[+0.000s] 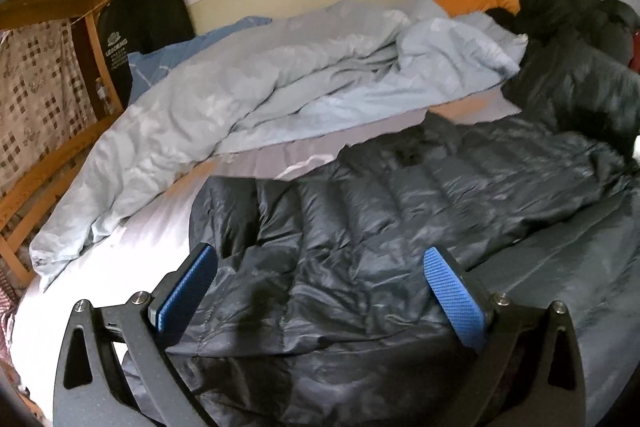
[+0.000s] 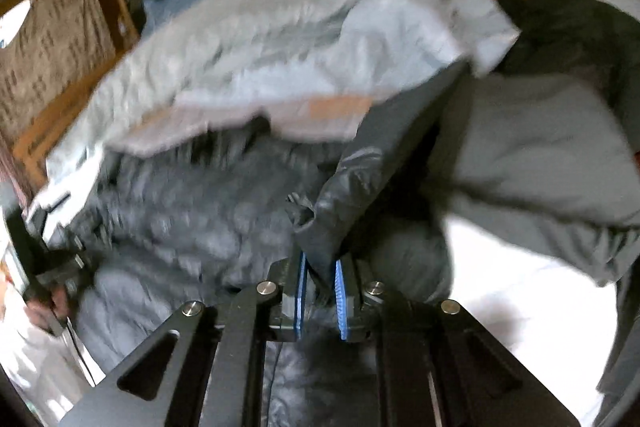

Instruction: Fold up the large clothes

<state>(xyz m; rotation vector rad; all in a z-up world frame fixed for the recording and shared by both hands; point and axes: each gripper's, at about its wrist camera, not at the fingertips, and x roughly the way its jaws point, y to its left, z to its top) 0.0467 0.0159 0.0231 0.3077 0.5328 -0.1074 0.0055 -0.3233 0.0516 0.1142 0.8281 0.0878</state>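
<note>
A dark quilted puffer jacket [image 1: 400,227] lay spread across the lower half of the frame on the white bed sheet [image 1: 132,235]. The left gripper [image 1: 320,291] hovered with jaws wide apart, empty. The right gripper [image 2: 320,301] pinched a jacket edge at centre frame. The first fold seemed under way; next, that edge probably needed carrying across the jacket's body.

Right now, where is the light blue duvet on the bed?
In the left wrist view the light blue duvet lies bunched across the far side of the bed, behind the dark puffer jacket, with the wooden bed frame at its left.
</note>
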